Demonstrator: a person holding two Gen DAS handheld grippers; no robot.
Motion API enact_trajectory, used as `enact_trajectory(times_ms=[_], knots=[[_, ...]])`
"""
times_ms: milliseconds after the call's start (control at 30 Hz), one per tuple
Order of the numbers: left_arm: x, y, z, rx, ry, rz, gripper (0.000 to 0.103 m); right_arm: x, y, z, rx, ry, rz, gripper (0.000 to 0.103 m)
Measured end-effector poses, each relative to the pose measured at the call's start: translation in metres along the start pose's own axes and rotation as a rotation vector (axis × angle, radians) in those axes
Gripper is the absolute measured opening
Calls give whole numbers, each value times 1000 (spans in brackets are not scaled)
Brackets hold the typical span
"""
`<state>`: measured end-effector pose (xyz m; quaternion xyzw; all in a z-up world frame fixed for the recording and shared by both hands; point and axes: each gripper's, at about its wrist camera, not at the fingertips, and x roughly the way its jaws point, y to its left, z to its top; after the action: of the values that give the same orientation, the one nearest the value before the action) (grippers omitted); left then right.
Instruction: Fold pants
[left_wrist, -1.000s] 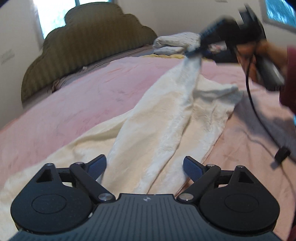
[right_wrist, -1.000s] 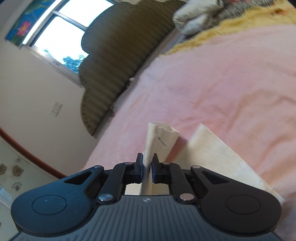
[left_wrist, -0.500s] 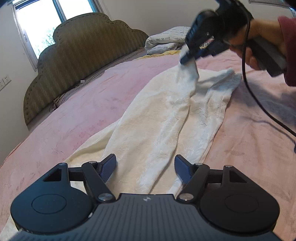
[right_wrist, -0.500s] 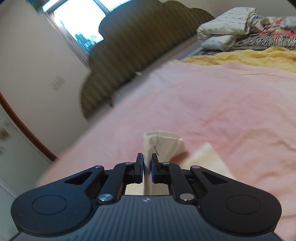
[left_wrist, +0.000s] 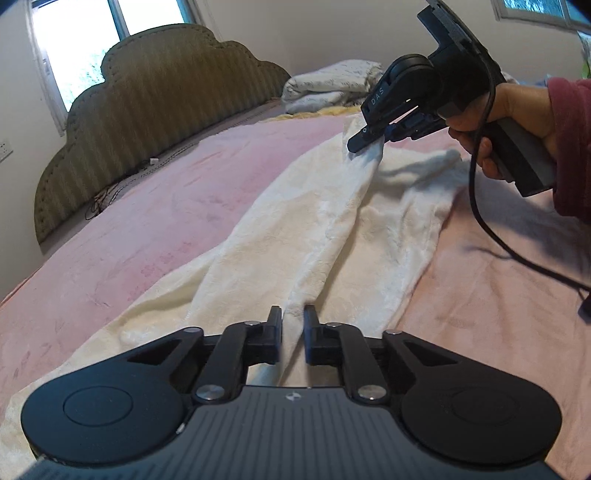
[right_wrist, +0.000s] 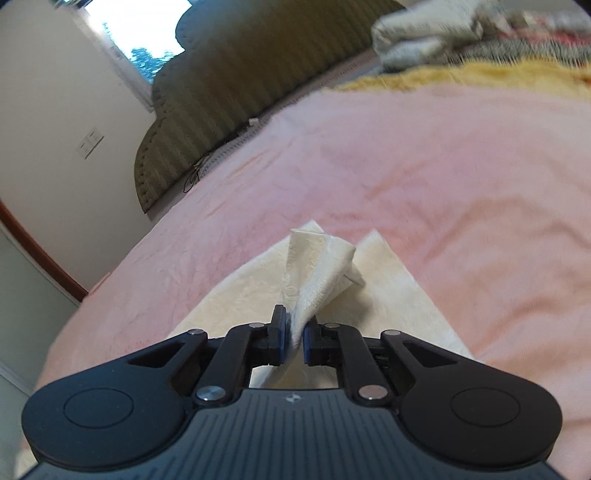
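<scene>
Cream-white pants (left_wrist: 321, 236) lie stretched along the pink bed (left_wrist: 155, 236). My left gripper (left_wrist: 293, 332) is shut on a fold of the pants at their near end. My right gripper (right_wrist: 294, 334) is shut on a corner of the pants (right_wrist: 317, 266) and holds it a little above the rest of the cloth. In the left wrist view the right gripper (left_wrist: 369, 142) pinches the far end of the pants, held by a hand in a red sleeve.
A padded olive headboard (left_wrist: 155, 133) stands at the far left of the bed. Folded bedding (left_wrist: 332, 85) and a yellow blanket (right_wrist: 480, 75) lie at the far end. A black cable (left_wrist: 491, 229) hangs from the right gripper over the bed.
My left gripper has closed on the near fold of the pants. My right gripper has lowered the far corner toward the bed, still holding it.
</scene>
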<state>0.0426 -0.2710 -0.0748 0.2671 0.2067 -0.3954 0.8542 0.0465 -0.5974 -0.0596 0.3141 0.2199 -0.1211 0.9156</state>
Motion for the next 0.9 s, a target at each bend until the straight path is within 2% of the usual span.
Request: enact_trajectory(times_ms=[100, 200, 267, 333, 400, 467, 533, 600, 633, 700, 733, 800, 867, 900], knots=[[-6, 17, 14, -84, -35, 1, 7, 0, 21, 17, -67, -17, 16, 8], [-28, 34, 36, -150, -117, 4, 5, -14, 50, 46, -115, -110, 78, 8], [-40, 35, 45, -154, -136, -44, 5, -35, 64, 56, -157, -187, 111, 7], [-40, 25, 41, -151, -100, -128, 5, -53, 62, 53, -174, -227, 101, 7], [-29, 15, 27, -156, -31, -214, 5, -60, 39, 37, -132, -185, 49, 7], [-17, 11, 14, -177, 34, -262, 5, -53, 13, 12, -114, -89, -54, 7], [-11, 9, 7, -186, 76, -286, 5, -49, -11, -10, -62, -13, -107, 8], [-10, 8, 7, -180, 83, -280, 5, -49, -24, -24, -29, 38, -138, 8], [-9, 9, 8, -182, 84, -283, 7, -51, -30, -28, -12, 42, -132, 8], [-12, 15, 8, -202, 74, -285, 23, -56, -38, -25, 58, 56, -124, 13], [-16, 17, 9, -216, 68, -294, 24, -61, -41, -20, 96, 45, -144, 15], [-25, 24, 9, -243, 54, -299, 32, -79, -41, -11, 128, -68, -242, 25], [-34, 35, 12, -280, 44, -291, 49, -99, -23, -6, 86, -254, -410, 39], [-39, 42, 11, -301, 39, -284, 51, -104, -9, -6, 29, -321, -414, 45]])
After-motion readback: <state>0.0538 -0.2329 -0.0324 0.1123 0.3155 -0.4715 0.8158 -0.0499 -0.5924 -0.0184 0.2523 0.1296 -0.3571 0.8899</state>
